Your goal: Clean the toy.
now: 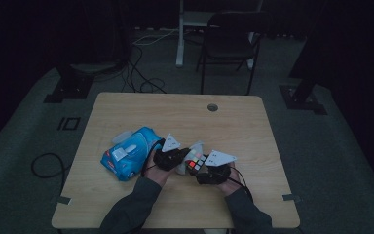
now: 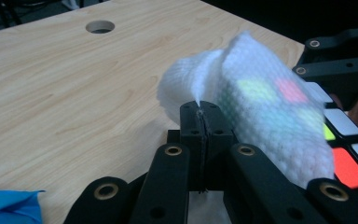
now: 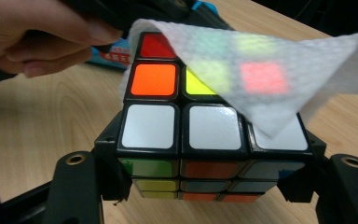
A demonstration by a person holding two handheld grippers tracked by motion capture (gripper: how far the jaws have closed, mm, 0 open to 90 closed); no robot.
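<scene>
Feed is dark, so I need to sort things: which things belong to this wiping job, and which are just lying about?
In the job:
- cube, clamped in the right gripper
- wipe, pinched in the left gripper, draped over the cube

Lying about:
- blue wipe pack on the table
- chair
- floor cables

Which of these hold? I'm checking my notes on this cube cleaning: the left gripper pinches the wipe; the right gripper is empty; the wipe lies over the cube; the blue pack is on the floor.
1. The left gripper pinches the white wipe: true.
2. The right gripper is empty: false, it clamps the puzzle cube.
3. The wipe lies over the cube: true.
4. The blue pack is on the floor: false, it lies on the table.
</scene>
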